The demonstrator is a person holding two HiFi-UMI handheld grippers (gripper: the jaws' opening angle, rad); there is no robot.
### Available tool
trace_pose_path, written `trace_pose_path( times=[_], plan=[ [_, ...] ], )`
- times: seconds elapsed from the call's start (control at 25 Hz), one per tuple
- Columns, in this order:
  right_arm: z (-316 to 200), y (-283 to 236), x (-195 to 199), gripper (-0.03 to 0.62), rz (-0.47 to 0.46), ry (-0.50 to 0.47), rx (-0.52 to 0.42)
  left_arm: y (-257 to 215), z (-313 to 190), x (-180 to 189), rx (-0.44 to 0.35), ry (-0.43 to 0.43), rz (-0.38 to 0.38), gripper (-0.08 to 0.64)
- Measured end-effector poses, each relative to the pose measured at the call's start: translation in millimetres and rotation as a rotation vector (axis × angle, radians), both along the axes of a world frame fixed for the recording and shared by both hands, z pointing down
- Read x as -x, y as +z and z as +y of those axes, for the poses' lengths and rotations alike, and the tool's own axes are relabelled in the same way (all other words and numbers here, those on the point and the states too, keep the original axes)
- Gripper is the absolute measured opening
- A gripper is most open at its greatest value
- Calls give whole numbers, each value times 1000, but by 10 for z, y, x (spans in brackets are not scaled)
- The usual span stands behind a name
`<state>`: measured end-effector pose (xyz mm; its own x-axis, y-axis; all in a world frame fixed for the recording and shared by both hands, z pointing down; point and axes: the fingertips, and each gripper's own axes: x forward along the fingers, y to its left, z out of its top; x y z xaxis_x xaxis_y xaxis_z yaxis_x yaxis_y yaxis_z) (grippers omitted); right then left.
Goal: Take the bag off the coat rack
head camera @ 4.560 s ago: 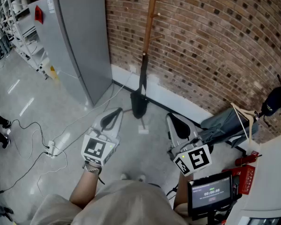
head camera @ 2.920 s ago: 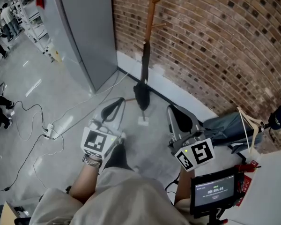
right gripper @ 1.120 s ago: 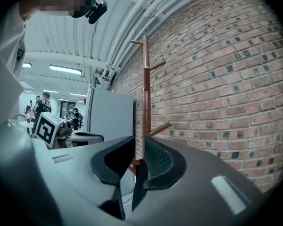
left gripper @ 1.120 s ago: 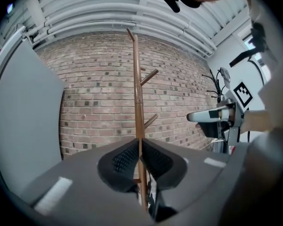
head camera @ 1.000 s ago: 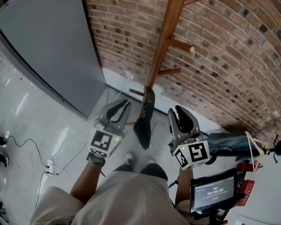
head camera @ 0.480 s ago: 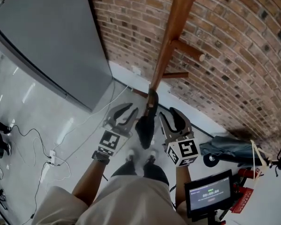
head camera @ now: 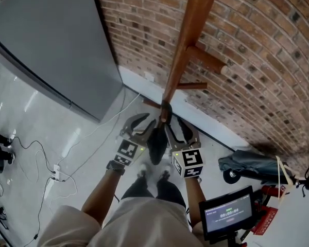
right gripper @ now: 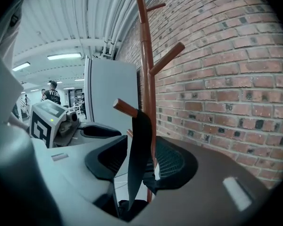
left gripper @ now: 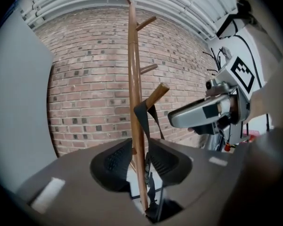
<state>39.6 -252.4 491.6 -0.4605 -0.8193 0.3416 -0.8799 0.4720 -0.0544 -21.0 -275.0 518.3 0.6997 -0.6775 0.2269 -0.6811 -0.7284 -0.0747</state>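
A black bag (head camera: 155, 140) hangs by its strap (right gripper: 139, 145) from a low peg (right gripper: 125, 107) of the brown wooden coat rack (head camera: 188, 40). My left gripper (head camera: 139, 127) is just left of the bag and my right gripper (head camera: 180, 130) just right of it. In the left gripper view the pole (left gripper: 133, 69) and strap (left gripper: 144, 112) show between the left gripper (left gripper: 139, 157) jaws, which are opening. The right gripper (right gripper: 137, 161) jaws are also opening, with the strap hanging between them and not pinched. The bag's lower body is mostly hidden behind the grippers.
A brick wall (head camera: 257, 60) stands behind the rack. A tall grey cabinet (head camera: 51, 45) is at the left. Cables (head camera: 56, 174) lie on the floor. A timer screen (head camera: 227, 215) and a grey cart (head camera: 247, 163) are at the lower right. A person (right gripper: 51, 93) stands far off.
Both grippers have closed in on the bag from either side, and their jaws have spread wider. The view has drawn nearer to the rack.
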Motion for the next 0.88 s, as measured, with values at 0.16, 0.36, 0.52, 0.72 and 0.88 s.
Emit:
trace_pose_path(
  times=[0.16, 0.36, 0.52, 0.72, 0.88],
  plan=[
    [-23, 120, 65, 170, -1, -21, 20, 158, -17, -97, 11, 27, -12, 112],
    [-48, 260, 100, 170, -5, -27, 49, 327, -46, -182, 40, 38, 7, 117],
    [-82, 318, 144, 179, -22, -38, 60, 397, -72, -254, 59, 43, 34, 121],
    [-170, 351, 112, 169, -22, -20, 63, 457, -119, -310, 80, 41, 59, 121],
    [-236, 380, 113, 164, -28, -14, 73, 442, -162, -362, 82, 40, 76, 121]
  ],
)
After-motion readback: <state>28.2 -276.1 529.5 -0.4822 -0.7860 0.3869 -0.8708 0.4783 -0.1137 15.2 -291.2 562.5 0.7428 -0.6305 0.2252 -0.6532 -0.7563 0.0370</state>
